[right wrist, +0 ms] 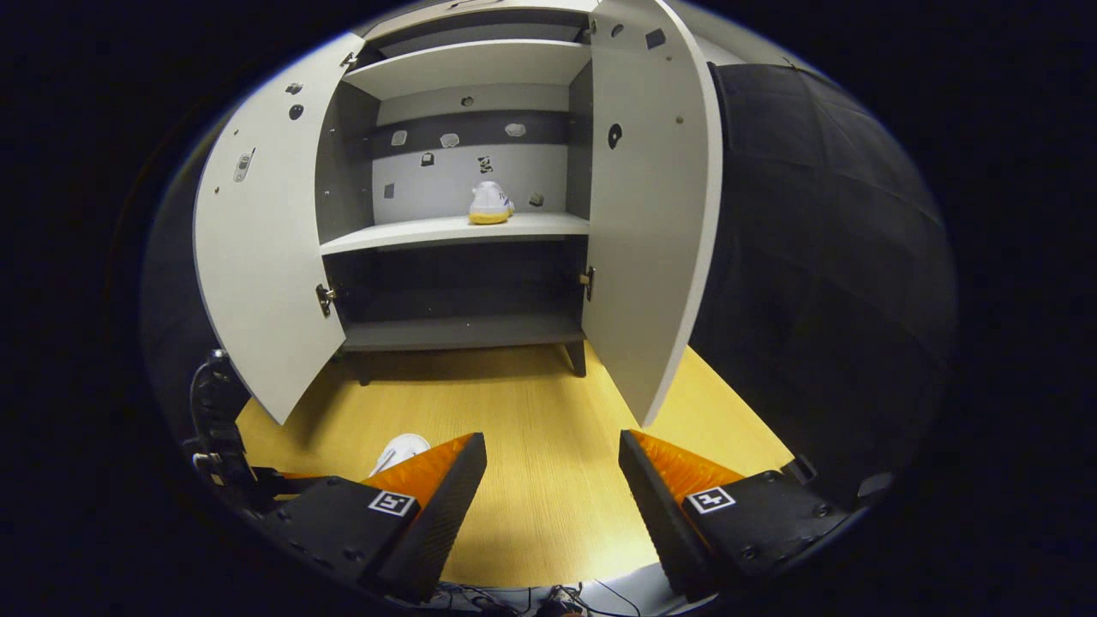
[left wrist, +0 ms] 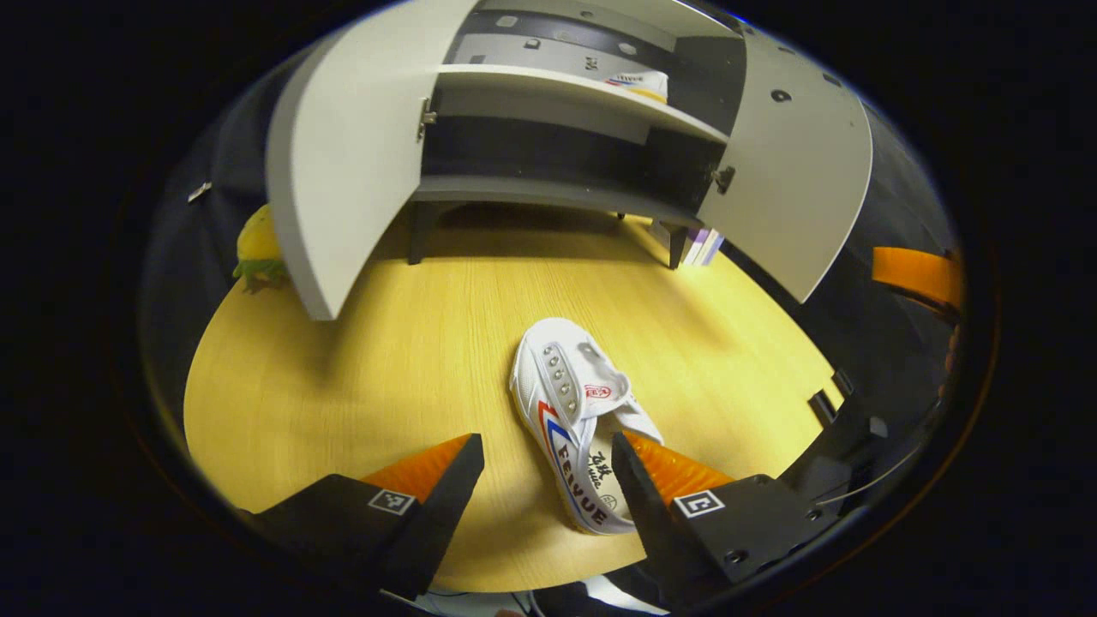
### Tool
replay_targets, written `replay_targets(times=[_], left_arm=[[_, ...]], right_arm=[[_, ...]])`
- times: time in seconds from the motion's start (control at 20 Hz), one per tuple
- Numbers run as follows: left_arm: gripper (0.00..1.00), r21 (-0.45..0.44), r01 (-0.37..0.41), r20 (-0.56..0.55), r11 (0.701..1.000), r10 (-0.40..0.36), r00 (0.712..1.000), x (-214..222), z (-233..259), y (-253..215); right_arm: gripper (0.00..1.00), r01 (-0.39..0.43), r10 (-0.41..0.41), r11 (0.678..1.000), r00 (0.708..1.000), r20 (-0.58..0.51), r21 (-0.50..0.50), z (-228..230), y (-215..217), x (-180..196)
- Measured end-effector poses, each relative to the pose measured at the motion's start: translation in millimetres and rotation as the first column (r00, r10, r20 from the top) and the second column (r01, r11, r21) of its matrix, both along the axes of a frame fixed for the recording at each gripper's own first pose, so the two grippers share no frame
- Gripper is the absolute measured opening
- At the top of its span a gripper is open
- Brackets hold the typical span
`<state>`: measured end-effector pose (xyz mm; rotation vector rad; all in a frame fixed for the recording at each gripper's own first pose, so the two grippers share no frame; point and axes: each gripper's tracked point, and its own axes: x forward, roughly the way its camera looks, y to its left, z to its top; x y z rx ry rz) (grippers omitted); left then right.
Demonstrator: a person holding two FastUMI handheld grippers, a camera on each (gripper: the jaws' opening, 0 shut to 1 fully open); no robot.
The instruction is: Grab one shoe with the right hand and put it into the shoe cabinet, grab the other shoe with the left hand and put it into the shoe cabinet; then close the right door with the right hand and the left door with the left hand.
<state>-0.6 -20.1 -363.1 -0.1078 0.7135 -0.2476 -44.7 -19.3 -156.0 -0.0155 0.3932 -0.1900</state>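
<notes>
One white shoe [left wrist: 572,427] lies on the wooden table [left wrist: 360,377] just ahead of the left gripper [left wrist: 548,450], whose fingers are spread with nothing held, while the other shoe [right wrist: 490,204] sits on the middle shelf of the cabinet [right wrist: 463,230], both doors wide, beyond the right gripper [right wrist: 553,447], likewise spread and empty.

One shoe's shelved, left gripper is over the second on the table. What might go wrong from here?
1. The left gripper is open with the white canvas shoe with red and blue stripes lying off-centre, near one finger; closing may catch just an edge and drop it.
2. The grey left cabinet door stands wide open; carrying the shoe in could clip it.
3. The shelved white shoe with a yellow sole sits on the grey middle shelf; a careless placement could knock it.
</notes>
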Motion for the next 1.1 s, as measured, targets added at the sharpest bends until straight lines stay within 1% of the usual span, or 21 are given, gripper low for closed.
replay_targets(times=[0.05, 0.15, 0.25, 0.35, 0.4, 0.5, 0.6, 0.65, 0.7, 0.75, 0.8, 0.85, 1.0, 1.1], left_arm=[[0.93, 0.029, 0.018, -0.008, 0.999, -0.018, 1.0, 5.9, -7.6, -3.7], [0.83, 0.071, 0.036, -0.023, 0.997, -0.034, 0.999, 17.4, -20.0, -10.7], [0.81, 0.117, 0.041, -0.035, 0.992, -0.038, 0.999, 27.6, -29.3, -15.7], [0.7, 0.198, 0.025, -0.027, 0.98, -0.02, 0.999, 41.2, -35.9, -12.9], [0.59, 0.227, 0.024, -0.027, 0.974, -0.018, 0.999, 46.0, -37.4, -13.3], [0.48, 0.266, -0.001, -0.026, 0.964, 0.008, 1.0, 46.9, -35.4, -14.7], [0.44, 0.285, -0.033, -0.034, 0.958, 0.044, 0.998, 49.4, -36.2, -12.3], [0.4, 0.285, -0.053, -0.048, 0.957, 0.07, 0.996, 48.8, -37.2, -10.9], [0.3, 0.291, -0.079, -0.058, 0.954, 0.1, 0.993, 50.6, -38.4, -8.1], [0.26, 0.308, -0.105, -0.063, 0.945, 0.131, 0.989, 52.7, -40.8, -4.4], [0.12, 0.319, -0.124, -0.07, 0.94, 0.154, 0.986, 53.4, -44.3, -0.8], [0.06, 0.305, -0.129, -0.066, 0.944, 0.156, 0.986, 54.2, -45.4, 1.1], [0.05, 0.262, -0.146, -0.083, 0.954, 0.173, 0.982, 53.0, -38.0, 7.3], [0.05, 0.248, -0.162, -0.071, 0.955, 0.184, 0.98, 55.9, -28.3, 10.1]], right_arm=[[0.99, 0.003, -0.003, 1.0, 1.0, -0.006, -0.005, -2.7, -2.9, -3.6], [0.98, 0.001, -0.001, 1.0, 1.0, -0.018, -0.008, -7.4, -7.2, -8.8], [0.99, -0.004, 0.004, 1.0, 1.0, -0.022, -0.009, -7.5, -10.7, -11.3], [0.99, -0.013, 0.013, 1.0, 1.0, -0.024, -0.01, -7.9, -15.6, -12.7], [0.99, -0.021, 0.02, 1.0, 0.999, -0.029, -0.01, -10.9, -16.5, -13.6], [0.99, -0.036, 0.035, 0.999, 0.998, -0.046, -0.008, -16.7, -20.8, -12.4], [0.99, -0.048, 0.048, 0.999, 0.997, -0.059, 0.003, -21.3, -24.3, -8.8], [0.99, -0.055, 0.055, 0.998, 0.997, -0.062, 0.013, -22.2, -24.9, -5.7], [0.99, -0.064, 0.065, 0.998, 0.996, -0.061, 0.02, -21.3, -25.9, -3.6], [0.99, -0.077, 0.078, 0.997, 0.995, -0.057, 0.021, -19.6, -25.9, -1.1], [0.99, -0.093, 0.093, 0.996, 0.994, -0.052, 0.016, -17.8, -25.0, 2.2], [0.99, -0.111, 0.111, 0.994, 0.993, -0.045, 0.009, -15.2, -24.2, 5.3], [0.99, -0.168, 0.168, 0.986, 0.985, -0.035, -0.007, -12.0, -19.7, 10.8], [0.99, -0.201, 0.201, 0.979, 0.979, -0.035, -0.013, -11.6, -15.8, 13.5]])
